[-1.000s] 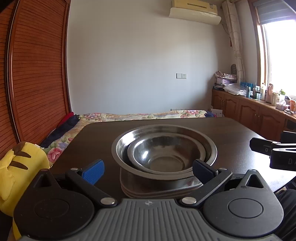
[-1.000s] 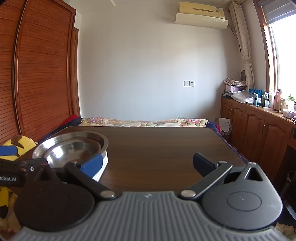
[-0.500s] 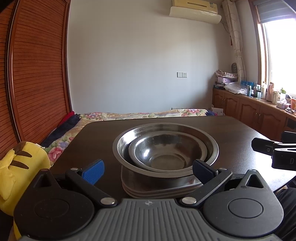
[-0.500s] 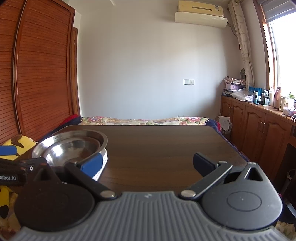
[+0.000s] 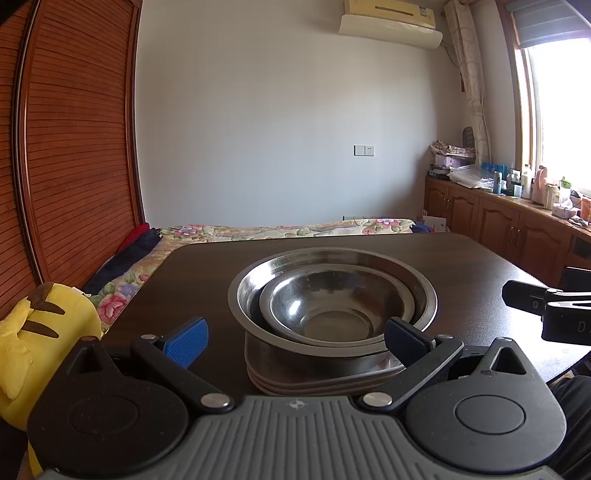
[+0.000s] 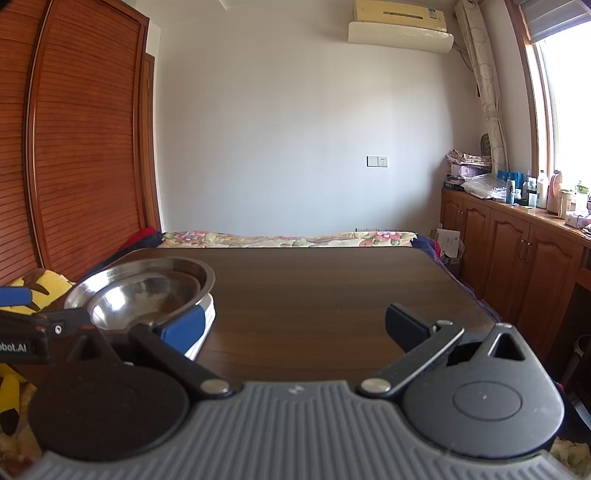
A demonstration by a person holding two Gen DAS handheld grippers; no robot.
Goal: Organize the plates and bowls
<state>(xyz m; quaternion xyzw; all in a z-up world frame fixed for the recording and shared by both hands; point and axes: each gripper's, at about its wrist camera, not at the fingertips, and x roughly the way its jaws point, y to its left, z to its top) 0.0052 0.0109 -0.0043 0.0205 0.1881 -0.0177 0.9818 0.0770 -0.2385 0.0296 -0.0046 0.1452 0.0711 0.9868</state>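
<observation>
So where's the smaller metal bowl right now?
The small bowl sits nested inside the big bowl, on a stack of plates on the table, straight ahead of the left gripper.

A dark wooden worktop (image 5: 461, 266) stands at the foot of a bed with a floral cover (image 5: 288, 230), and a yellow plush toy (image 5: 40, 332) sits off its left edge beside slatted wooden wardrobe doors (image 5: 74, 147). On the white wall hang an air conditioner (image 6: 400, 27) and a switch plate (image 6: 377, 161). Along the right, under a bright window (image 5: 561, 110) with a patterned curtain (image 6: 487, 92), wooden cabinets (image 6: 517, 251) carry bottles (image 6: 532, 190) and bags.
</observation>
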